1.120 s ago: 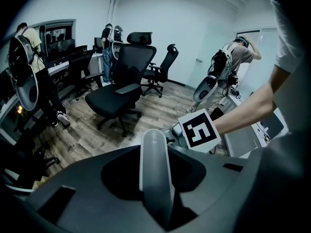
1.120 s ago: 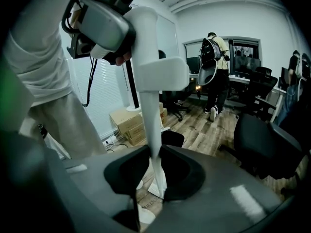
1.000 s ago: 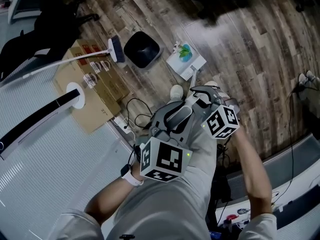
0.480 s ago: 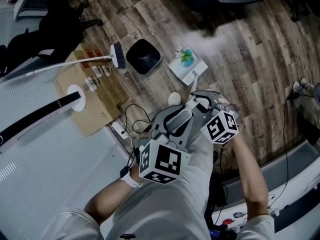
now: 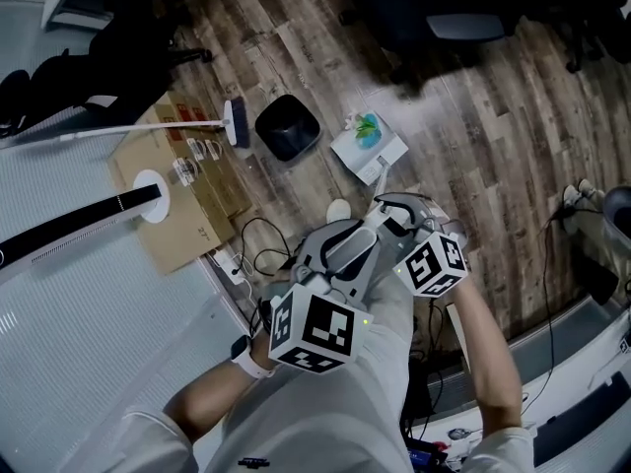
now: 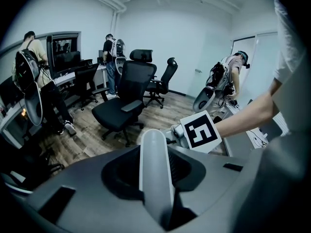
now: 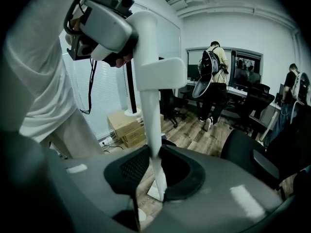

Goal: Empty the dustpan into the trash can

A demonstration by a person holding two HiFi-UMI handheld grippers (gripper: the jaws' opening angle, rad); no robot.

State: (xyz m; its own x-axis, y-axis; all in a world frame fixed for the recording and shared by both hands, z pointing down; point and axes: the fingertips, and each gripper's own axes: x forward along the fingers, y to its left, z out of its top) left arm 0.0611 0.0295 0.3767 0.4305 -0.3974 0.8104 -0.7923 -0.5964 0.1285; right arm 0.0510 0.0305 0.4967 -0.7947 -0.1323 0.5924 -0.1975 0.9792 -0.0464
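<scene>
A white dustpan (image 5: 367,144) holding green and blue scraps sits low over the wood floor, just right of the black trash can (image 5: 287,126). Its long white handle (image 5: 383,173) runs up to my grippers in front of the person's legs. My left gripper (image 5: 333,252) is shut on the upper handle (image 6: 154,169). Lower down the same handle (image 7: 151,130), my right gripper (image 5: 396,211) is shut too. The right gripper view shows the dustpan (image 7: 156,192) below the jaws. Whether it touches the floor I cannot tell.
A broom (image 5: 237,123) lies left of the can, across flat cardboard boxes (image 5: 187,200). Cables and a power strip (image 5: 235,264) lie near the person's feet. Black office chairs (image 6: 124,106) and several people with backpacks stand further off in the room.
Both grippers have risen a little, still on the handle. In the head view the can, dustpan and broom have slid downward and look slightly smaller.
</scene>
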